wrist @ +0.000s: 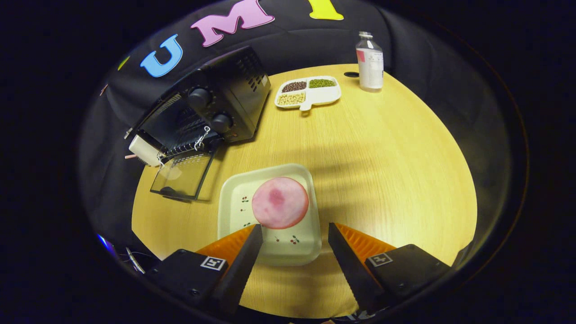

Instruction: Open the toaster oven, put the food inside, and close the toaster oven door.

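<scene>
Pink round food [280, 202] lies on the tray [234, 198] near the surface's [382, 157] front edge, just ahead of my spread gripper [294, 238], toaster oven [216, 108] door [182, 174] down.

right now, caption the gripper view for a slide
Open gripper hovers over pink food on tray; toaster oven door open.

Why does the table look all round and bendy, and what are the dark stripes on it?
In the gripper view the fisheye lens curves the table; the stripes are soft shadows falling across the wood beyond the plate holding the pink food; the oven door shows pale glare; the open claw looks sharp.
</scene>
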{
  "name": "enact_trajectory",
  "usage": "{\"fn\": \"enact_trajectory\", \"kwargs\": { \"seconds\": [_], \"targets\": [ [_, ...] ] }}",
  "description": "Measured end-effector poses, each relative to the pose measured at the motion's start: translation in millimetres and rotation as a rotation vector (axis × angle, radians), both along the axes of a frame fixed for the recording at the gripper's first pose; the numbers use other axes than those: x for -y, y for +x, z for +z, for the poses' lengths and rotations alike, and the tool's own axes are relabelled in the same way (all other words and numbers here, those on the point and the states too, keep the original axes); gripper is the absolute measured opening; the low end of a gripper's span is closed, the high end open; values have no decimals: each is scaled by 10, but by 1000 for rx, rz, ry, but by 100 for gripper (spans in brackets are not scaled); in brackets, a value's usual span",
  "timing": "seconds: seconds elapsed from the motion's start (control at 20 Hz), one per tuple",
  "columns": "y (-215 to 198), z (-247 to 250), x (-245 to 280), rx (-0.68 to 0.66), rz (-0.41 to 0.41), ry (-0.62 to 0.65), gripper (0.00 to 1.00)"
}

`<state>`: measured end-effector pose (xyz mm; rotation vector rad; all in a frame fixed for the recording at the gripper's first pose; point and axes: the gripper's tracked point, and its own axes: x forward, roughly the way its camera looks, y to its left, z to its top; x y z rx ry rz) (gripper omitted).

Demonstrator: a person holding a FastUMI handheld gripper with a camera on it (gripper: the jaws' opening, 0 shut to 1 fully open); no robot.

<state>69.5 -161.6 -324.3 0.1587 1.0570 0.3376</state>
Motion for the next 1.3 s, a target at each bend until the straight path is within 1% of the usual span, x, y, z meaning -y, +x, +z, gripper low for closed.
{"fn": "enact_trajectory", "kwargs": {
  "seconds": [0.2,0.35,0.4,0.45,0.55,0.65,0.75,0.85,0.95,1.05,1.2,1.3],
  "targets": [
    [30,-117,-62,-29,0,9,97],
    [34,-144,-54,-37,-4,-1,82],
    [33,-159,-65,-35,-8,-5,76],
    [40,-181,-58,-38,-13,-19,65],
    [35,-208,-18,-31,-29,-50,53],
    [72,-240,104,-26,-66,-104,36],
    [82,-251,88,-39,-95,-106,17],
    [70,-250,124,-53,-113,-130,15],
    [65,-255,110,-63,-107,-135,15],
    [39,-239,101,-77,-110,-109,10],
    [28,-236,103,-112,-182,-41,7],
    [-6,-221,83,-153,-272,47,6]
  ]
}}
